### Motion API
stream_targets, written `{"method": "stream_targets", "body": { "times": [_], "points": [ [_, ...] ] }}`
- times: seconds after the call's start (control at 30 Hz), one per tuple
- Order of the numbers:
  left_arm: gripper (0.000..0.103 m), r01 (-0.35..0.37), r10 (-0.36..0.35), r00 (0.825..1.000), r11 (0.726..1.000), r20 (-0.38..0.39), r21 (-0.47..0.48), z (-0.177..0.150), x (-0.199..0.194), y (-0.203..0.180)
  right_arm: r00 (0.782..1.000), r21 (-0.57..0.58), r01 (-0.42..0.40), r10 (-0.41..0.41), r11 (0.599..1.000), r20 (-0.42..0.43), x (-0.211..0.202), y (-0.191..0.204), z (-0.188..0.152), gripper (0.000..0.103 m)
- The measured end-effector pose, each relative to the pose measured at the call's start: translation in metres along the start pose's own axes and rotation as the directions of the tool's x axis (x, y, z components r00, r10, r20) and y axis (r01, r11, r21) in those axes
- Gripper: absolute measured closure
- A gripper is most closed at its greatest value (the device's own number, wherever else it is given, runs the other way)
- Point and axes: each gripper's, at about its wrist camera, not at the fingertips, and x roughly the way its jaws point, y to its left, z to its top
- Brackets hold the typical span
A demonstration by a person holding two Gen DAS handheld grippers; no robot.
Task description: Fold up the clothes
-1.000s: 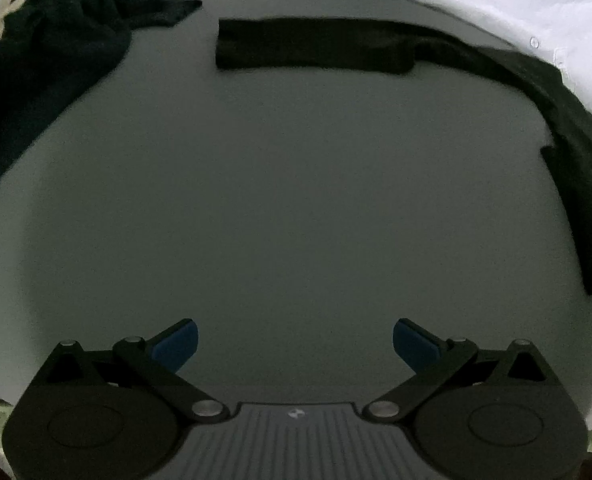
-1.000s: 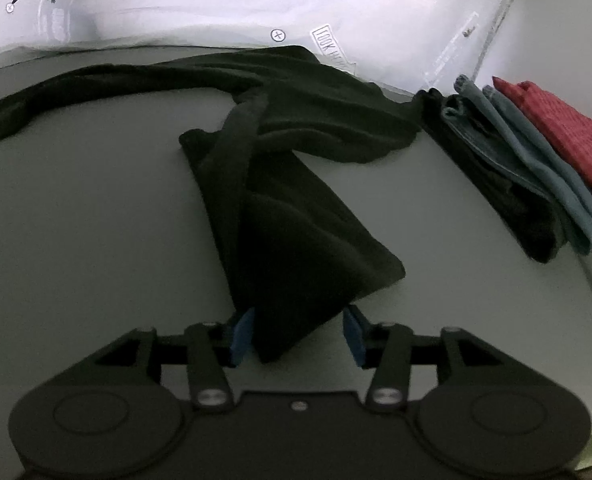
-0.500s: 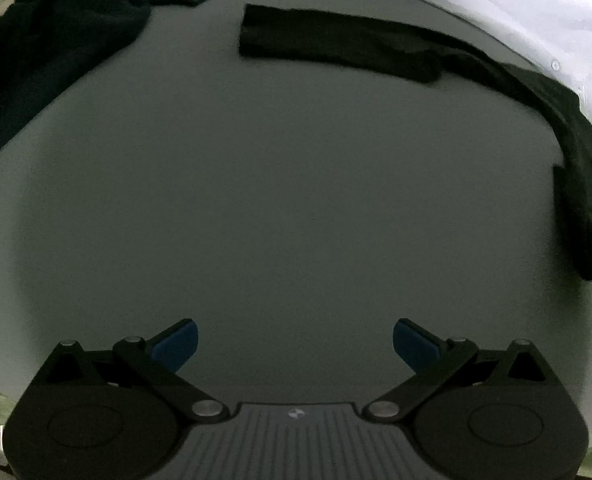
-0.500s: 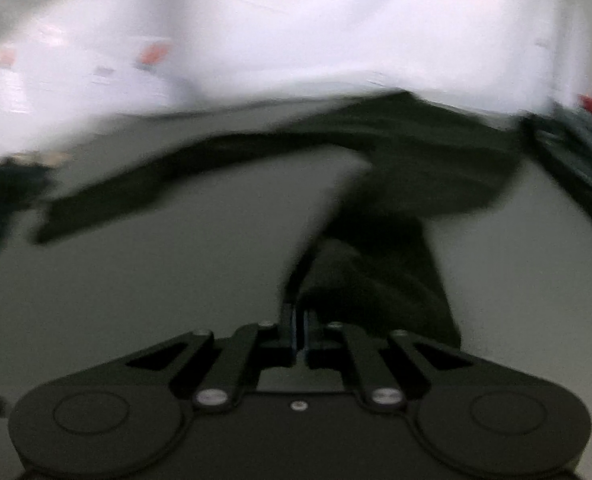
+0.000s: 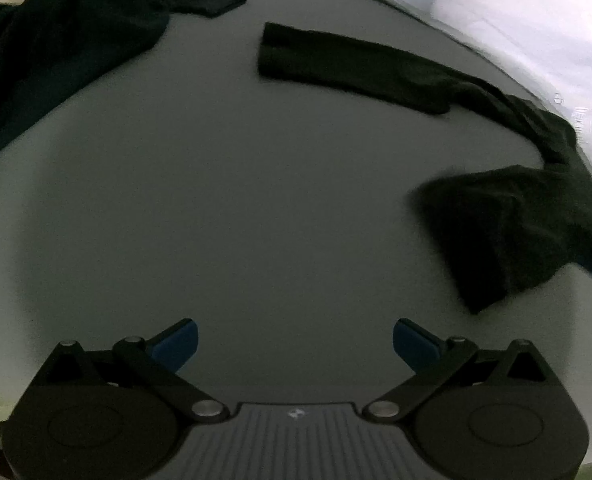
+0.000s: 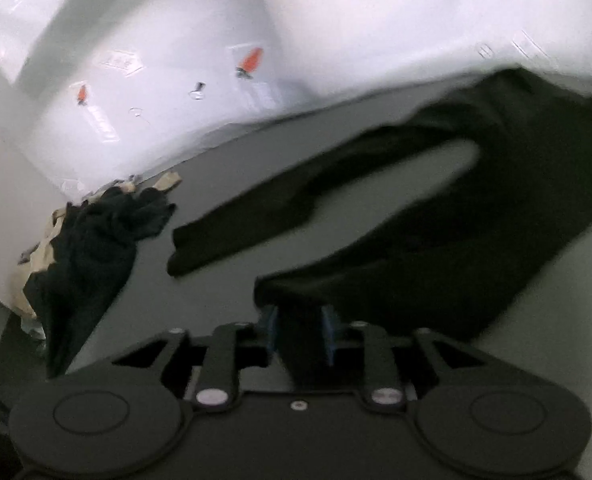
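Observation:
Black trousers (image 5: 356, 68) lie on the grey table (image 5: 255, 200), one leg stretched flat along the back. The other leg (image 5: 496, 232) is doubled over at the right, blurred. In the right wrist view this leg (image 6: 476, 220) runs from the upper right down to my right gripper (image 6: 299, 320). A bunch of its cloth sits between the blue pads, and the jaws are opening around it. My left gripper (image 5: 293, 344) hovers wide open over bare table, holding nothing, well to the left of the doubled leg.
A heap of dark and beige clothes (image 5: 55, 40) lies at the table's far left, also seen as a pile (image 6: 87, 248) in the right wrist view. White plastic sheeting (image 6: 336, 40) with printed marks stands behind the table.
The right gripper shut on the trouser leg, rose and swung left with it, then its pads parted. The leg end has come into the left wrist view. The folded stack left the right view.

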Motion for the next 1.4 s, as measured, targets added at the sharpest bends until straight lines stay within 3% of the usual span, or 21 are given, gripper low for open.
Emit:
{"method": "stream_targets", "body": {
  "times": [0.2, 0.5, 0.57, 0.6, 0.77, 0.93, 1.07, 1.13, 1.2, 1.27, 1.3, 1.33, 1.4],
  "points": [
    [0.002, 0.046, -0.045, 0.999, 0.999, -0.020, 0.014, -0.002, 0.011, -0.019, 0.990, 0.106, 0.136, -0.140, 0.985, 0.033, -0.024, -0.060, -0.005, 0.066],
    [0.015, 0.120, -0.120, 0.993, 0.993, 0.006, -0.007, 0.014, 0.032, -0.064, 0.957, 0.224, 0.269, -0.286, 0.937, 0.050, -0.043, -0.149, 0.013, 0.066],
    [0.034, 0.123, -0.123, 0.992, 0.992, 0.025, -0.020, 0.020, 0.039, -0.075, 0.949, 0.245, 0.285, -0.309, 0.927, 0.065, -0.043, -0.165, 0.022, 0.066],
    [0.037, 0.123, -0.122, 0.992, 0.992, 0.031, -0.025, 0.024, 0.042, -0.081, 0.944, 0.251, 0.296, -0.322, 0.922, 0.072, -0.041, -0.174, 0.028, 0.066],
    [0.052, 0.082, -0.082, 0.997, 0.995, 0.001, -0.059, 0.038, 0.062, -0.102, 0.918, 0.272, 0.352, -0.387, 0.896, 0.090, -0.025, -0.218, 0.065, 0.066],
    [0.051, 0.022, -0.023, 1.000, 0.996, -0.006, -0.086, 0.053, 0.077, -0.120, 0.895, 0.289, 0.400, -0.439, 0.870, 0.082, 0.010, -0.260, 0.104, 0.063],
    [0.042, -0.023, 0.022, 1.000, 0.996, -0.017, -0.081, 0.059, 0.082, -0.134, 0.881, 0.315, 0.425, -0.467, 0.849, 0.071, 0.035, -0.285, 0.128, 0.062],
    [0.043, -0.055, 0.055, 0.998, 0.997, -0.010, -0.058, 0.060, 0.083, -0.141, 0.870, 0.273, 0.451, -0.487, 0.850, 0.079, 0.044, -0.290, 0.137, 0.058],
    [0.059, -0.094, 0.096, 0.995, 0.994, 0.035, -0.047, 0.058, 0.083, -0.145, 0.865, 0.200, 0.471, -0.494, 0.859, 0.090, 0.053, -0.287, 0.142, 0.056],
    [0.087, -0.133, 0.136, 0.988, 0.990, 0.073, -0.040, 0.059, 0.082, -0.149, 0.870, 0.128, 0.470, -0.482, 0.874, 0.100, 0.060, -0.283, 0.145, 0.065],
    [0.092, -0.135, 0.138, 0.987, 0.990, 0.081, -0.044, 0.062, 0.082, -0.149, 0.867, 0.085, 0.481, -0.488, 0.873, 0.105, 0.063, -0.280, 0.147, 0.074],
    [0.094, -0.149, 0.153, 0.985, 0.988, 0.083, -0.045, 0.063, 0.081, -0.150, 0.865, 0.037, 0.489, -0.490, 0.872, 0.106, 0.065, -0.277, 0.148, 0.100],
    [0.097, -0.186, 0.186, 0.977, 0.982, 0.101, -0.017, 0.067, 0.081, -0.155, 0.861, -0.001, 0.499, -0.495, 0.867, 0.116, 0.063, -0.277, 0.151, 0.101]
  ]
}}
